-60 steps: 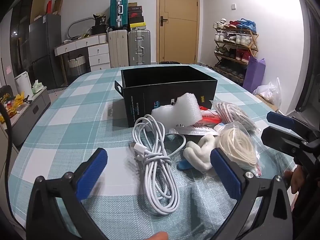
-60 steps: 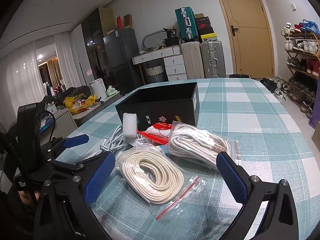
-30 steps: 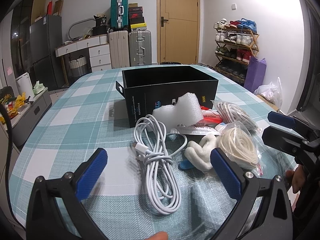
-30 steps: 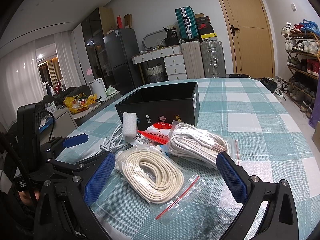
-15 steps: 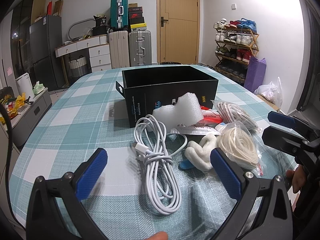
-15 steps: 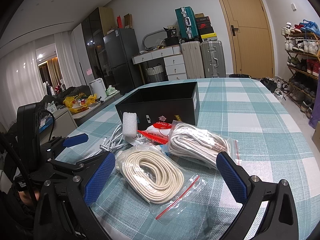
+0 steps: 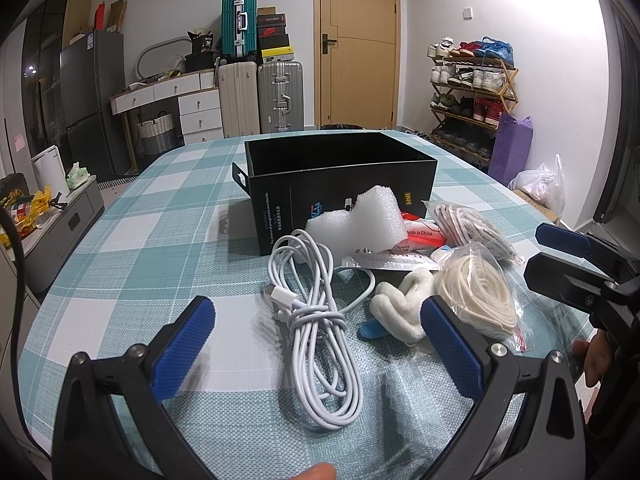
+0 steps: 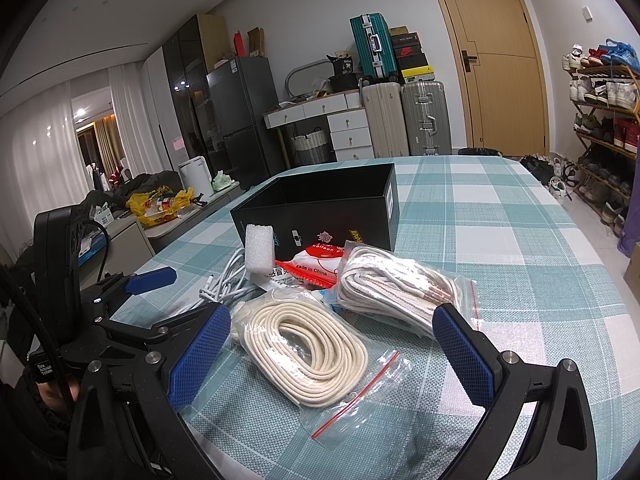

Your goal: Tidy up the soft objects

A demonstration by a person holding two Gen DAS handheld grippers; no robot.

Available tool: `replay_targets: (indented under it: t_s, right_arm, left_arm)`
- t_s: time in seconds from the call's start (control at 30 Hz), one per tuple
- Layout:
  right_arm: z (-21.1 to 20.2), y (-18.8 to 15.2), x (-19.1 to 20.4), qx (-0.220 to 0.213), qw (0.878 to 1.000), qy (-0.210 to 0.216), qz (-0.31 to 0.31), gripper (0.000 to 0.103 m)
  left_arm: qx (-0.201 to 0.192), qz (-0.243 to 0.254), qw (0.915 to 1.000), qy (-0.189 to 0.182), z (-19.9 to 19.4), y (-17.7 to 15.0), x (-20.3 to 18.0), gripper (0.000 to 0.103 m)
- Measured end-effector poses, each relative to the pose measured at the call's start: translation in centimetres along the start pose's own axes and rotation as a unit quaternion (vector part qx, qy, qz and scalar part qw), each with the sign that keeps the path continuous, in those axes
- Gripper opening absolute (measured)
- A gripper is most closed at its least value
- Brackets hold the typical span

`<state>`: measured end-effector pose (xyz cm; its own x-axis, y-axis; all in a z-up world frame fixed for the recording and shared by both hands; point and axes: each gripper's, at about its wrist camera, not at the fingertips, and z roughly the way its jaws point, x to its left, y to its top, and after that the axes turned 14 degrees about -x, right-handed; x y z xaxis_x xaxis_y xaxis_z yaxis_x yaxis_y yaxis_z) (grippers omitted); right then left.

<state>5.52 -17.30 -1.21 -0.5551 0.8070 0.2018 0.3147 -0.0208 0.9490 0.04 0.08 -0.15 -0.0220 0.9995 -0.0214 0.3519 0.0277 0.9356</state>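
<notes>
An open black box [image 7: 340, 176] [image 8: 320, 208] stands on the checked table. In front of it lie a white coiled cable [image 7: 316, 312], a white foam piece [image 7: 360, 220] [image 8: 259, 246], a red-and-white wipes packet [image 7: 420, 234] [image 8: 320, 262], a white fabric piece [image 7: 400, 304], a bagged cream rope coil [image 7: 476, 292] [image 8: 312, 344] and a second bagged cord bundle [image 7: 468, 224] [image 8: 396, 284]. My left gripper [image 7: 316, 344] is open and empty, just before the cable. My right gripper [image 8: 332, 348] is open and empty, straddling the rope coil bag.
The teal checked tablecloth [image 7: 160, 248] covers the table; its edge is near on the right. The right gripper shows in the left wrist view [image 7: 580, 264], the left gripper in the right wrist view [image 8: 132, 300]. Suitcases, a door and a shoe rack stand beyond.
</notes>
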Motion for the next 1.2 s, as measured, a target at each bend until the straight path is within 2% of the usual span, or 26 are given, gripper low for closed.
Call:
replay_targets:
  t_s: [1.2]
  right_arm:
    - [0.69, 0.07, 0.16, 0.01, 1.0, -0.006, -0.006, 0.103]
  left_arm:
    - [-0.003, -0.009, 0.9999, 0.008, -0.12, 0.52, 0.95, 0.103]
